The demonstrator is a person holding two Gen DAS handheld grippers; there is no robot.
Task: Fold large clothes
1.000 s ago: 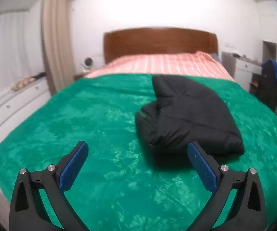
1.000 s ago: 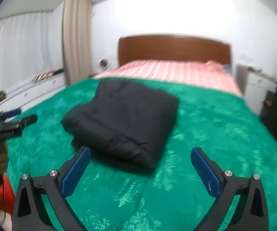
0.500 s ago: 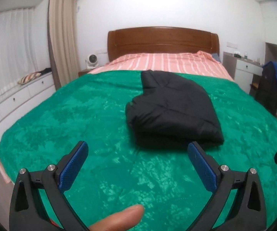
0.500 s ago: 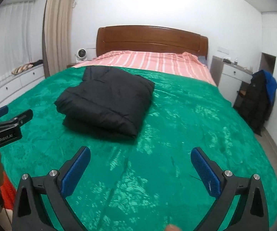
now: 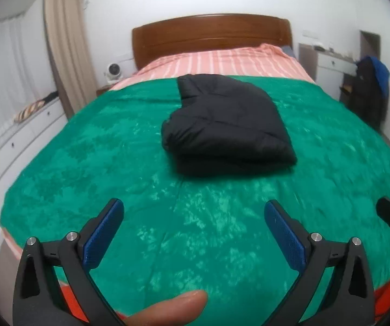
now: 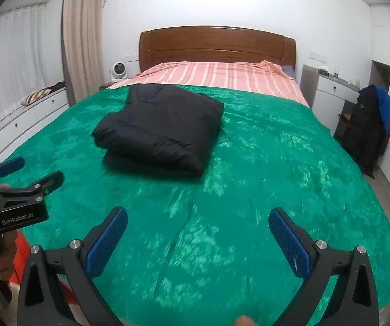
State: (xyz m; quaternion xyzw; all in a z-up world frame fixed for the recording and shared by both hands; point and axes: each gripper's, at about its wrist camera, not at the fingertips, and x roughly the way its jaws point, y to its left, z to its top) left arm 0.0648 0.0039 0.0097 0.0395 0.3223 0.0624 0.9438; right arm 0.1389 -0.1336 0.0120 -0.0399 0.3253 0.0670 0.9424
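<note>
Folded jacket point(image 5: 226, 125) lies mid-bed point(image 5: 86, 149), long axis toward the headboard point(image 5: 211, 35) (narrow end there); left gripper point(image 5: 193, 226) and right gripper point(image 6: 197, 231) both spread, empty.

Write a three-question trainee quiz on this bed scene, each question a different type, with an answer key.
1. True or false: the left gripper is clamped on the black jacket.
2. Multiple choice: the folded black jacket lies on (A) the striped pink sheet, (B) the green blanket, (C) the white dresser.
3. Fill in: both the left gripper and the right gripper have their jaws ____.

Key:
1. False; it hangs open, apart from the jacket.
2. B.
3. Open, holding nothing.
</note>
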